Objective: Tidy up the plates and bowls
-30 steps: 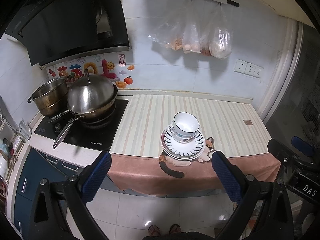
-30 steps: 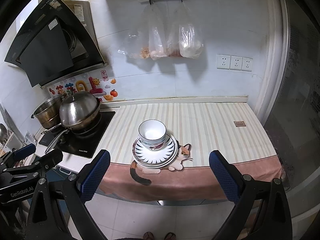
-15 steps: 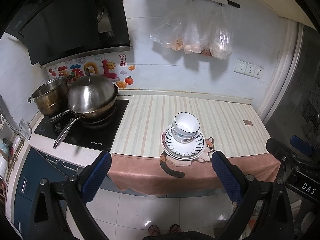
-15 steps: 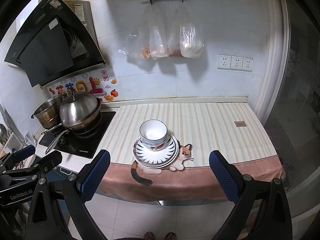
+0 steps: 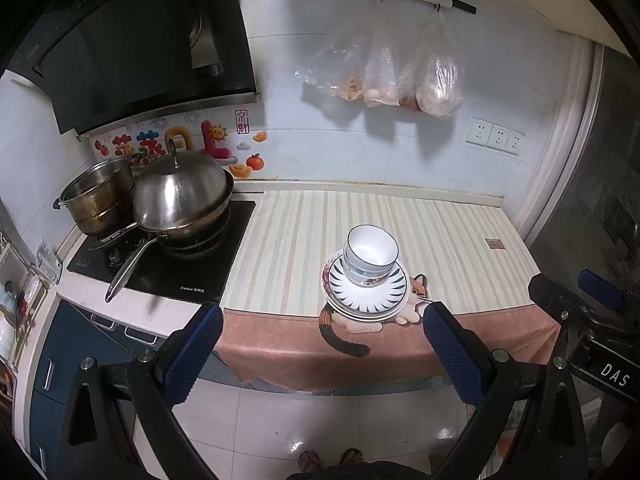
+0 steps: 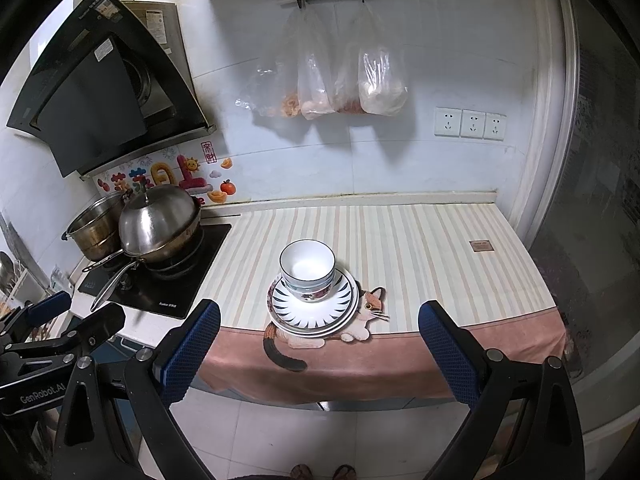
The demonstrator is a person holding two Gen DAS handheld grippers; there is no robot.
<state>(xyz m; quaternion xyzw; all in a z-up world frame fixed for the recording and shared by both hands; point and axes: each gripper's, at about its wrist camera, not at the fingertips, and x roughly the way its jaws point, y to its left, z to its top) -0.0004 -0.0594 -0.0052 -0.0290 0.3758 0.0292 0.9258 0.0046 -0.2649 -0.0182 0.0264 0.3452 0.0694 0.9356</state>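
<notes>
A stack of white bowls stands on a stack of plates, the top plate with a black ray pattern, near the front edge of the striped counter cloth. The same bowls and plates show in the right wrist view. My left gripper is open and empty, held back from the counter over the floor. My right gripper is open and empty too, also short of the counter edge. The right gripper shows at the right of the left wrist view, and the left gripper at the left of the right wrist view.
A lidded steel wok and a steel pot sit on the black hob at the left. A black range hood hangs above. Plastic bags hang on the back wall. A cat-patterned cloth drapes over the counter front.
Both views have crept slightly closer to the counter. The bowls and plates have not moved. Both grippers stay open.
</notes>
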